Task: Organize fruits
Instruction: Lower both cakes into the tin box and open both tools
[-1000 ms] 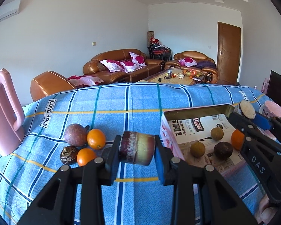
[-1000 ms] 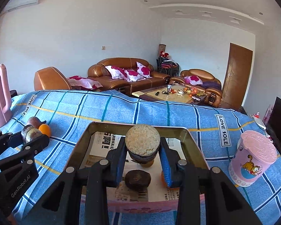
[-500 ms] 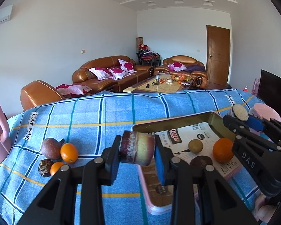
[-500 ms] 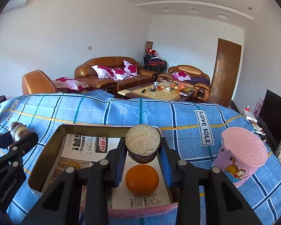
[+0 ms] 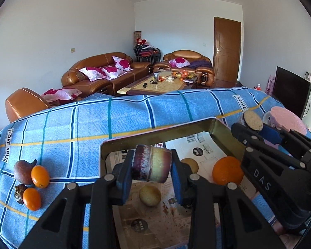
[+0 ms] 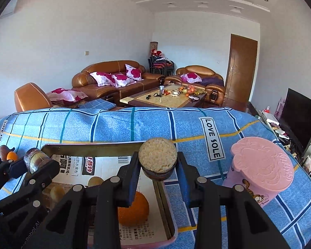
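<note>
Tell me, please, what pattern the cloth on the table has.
The tablecloth is light blue with a check of dark blue, teal and yellow lines; the right wrist view shows it best.

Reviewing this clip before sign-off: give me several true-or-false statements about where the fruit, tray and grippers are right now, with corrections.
1. The left gripper is shut on a maroon-and-yellow fruit piece. True.
2. The right gripper is empty. False: it is shut on a round fruit half, its pale cut face toward the camera.
3. A large orange lies in the tray. True.
4. The two small oranges lie inside the tray. False: they lie on the blue checked cloth, apart from the tray.
5. The pink cup stands inside the tray. False: it stands on the cloth beside it.
</note>
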`<state>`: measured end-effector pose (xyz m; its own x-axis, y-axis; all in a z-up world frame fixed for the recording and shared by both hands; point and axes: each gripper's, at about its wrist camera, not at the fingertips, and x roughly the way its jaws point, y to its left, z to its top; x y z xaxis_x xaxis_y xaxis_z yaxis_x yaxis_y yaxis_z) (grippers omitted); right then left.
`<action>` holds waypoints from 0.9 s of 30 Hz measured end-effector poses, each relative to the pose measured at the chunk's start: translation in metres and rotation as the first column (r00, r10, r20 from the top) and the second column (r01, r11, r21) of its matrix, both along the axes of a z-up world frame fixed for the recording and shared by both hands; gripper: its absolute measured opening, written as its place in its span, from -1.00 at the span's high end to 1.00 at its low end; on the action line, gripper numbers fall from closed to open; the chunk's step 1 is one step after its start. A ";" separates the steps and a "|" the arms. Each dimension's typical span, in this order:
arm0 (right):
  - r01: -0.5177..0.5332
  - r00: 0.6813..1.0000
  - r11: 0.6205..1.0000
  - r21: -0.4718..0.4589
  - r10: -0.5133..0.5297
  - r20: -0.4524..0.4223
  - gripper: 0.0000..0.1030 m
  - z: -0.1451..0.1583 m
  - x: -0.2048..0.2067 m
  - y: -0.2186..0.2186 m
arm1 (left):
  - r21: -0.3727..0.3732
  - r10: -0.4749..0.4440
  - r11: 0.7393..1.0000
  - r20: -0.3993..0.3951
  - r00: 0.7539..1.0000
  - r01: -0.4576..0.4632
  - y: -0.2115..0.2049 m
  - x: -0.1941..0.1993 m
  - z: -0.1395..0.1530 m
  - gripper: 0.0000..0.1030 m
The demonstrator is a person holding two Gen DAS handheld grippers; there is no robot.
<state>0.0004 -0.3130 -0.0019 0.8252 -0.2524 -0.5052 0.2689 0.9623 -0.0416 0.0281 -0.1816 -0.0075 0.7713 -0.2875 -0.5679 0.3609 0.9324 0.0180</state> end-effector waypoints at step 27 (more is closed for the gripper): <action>-0.134 0.983 0.982 0.131 0.148 -0.105 0.29 -0.016 0.020 0.009 | 0.024 0.028 0.999 -0.143 0.989 -0.025 -0.001 0.022 -0.017 0.34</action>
<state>0.0209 -0.3036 -0.0182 0.7837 -0.0677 -0.6175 0.1302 0.9899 0.0567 0.0500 -0.1828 -0.0242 0.6889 -0.2546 -0.6787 0.3365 0.9416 -0.0116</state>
